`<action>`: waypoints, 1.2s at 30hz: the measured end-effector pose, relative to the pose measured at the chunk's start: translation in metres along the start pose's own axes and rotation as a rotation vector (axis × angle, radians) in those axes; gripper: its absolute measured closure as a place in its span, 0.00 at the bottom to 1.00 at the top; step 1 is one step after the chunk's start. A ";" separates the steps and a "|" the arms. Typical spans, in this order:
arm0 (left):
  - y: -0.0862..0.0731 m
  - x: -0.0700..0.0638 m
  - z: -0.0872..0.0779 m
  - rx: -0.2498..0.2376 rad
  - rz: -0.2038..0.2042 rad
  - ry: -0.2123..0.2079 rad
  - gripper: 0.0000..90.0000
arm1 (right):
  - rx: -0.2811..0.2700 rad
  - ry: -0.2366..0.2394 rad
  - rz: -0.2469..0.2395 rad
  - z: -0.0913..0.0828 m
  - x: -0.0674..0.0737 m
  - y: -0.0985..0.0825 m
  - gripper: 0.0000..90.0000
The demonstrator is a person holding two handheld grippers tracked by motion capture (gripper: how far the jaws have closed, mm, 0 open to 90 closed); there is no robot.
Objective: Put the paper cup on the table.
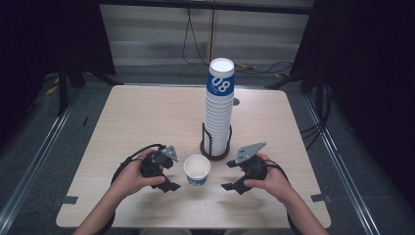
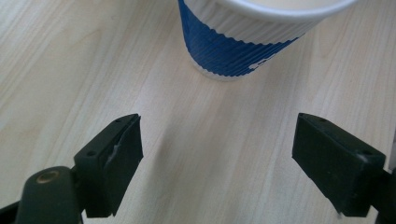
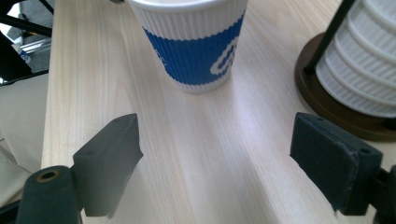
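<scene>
Single paper cup (image 1: 196, 170) upright on desk (image 1: 147, 117), 6 o'clock of cup stack (image 1: 219, 112). Left gripper (image 1: 169, 172) and right gripper (image 1: 234, 175) flank it, jaws wide, empty. Risk: off-centre grip tips or crushes cup.

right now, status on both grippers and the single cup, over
Left gripper open, nothing between jaws. Right gripper open, nothing held. Single cup upright on table between them, untouched. Cup stack in holder just behind; approach clear.
</scene>
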State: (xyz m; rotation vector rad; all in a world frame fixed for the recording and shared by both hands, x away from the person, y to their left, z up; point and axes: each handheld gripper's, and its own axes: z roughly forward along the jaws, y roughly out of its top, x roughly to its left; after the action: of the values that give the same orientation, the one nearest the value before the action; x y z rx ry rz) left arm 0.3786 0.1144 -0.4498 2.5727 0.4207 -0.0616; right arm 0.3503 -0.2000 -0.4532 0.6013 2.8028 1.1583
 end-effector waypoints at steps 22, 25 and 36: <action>-0.038 0.013 -0.007 -0.078 -0.101 0.018 0.18 | -0.006 -0.082 0.025 -0.018 -0.001 -0.024 0.17; -0.043 0.015 -0.009 -0.088 -0.121 0.019 0.18 | -0.005 -0.091 0.037 -0.021 -0.002 -0.030 0.17; -0.059 0.023 -0.014 -0.126 -0.141 0.033 0.18 | -0.029 -0.125 0.075 -0.031 -0.006 -0.046 0.17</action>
State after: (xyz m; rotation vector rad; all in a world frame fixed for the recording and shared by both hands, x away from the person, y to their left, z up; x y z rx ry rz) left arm 0.3815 0.1753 -0.4700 2.4199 0.5984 -0.0417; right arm 0.3344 -0.2526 -0.4626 0.7546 2.6757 1.1290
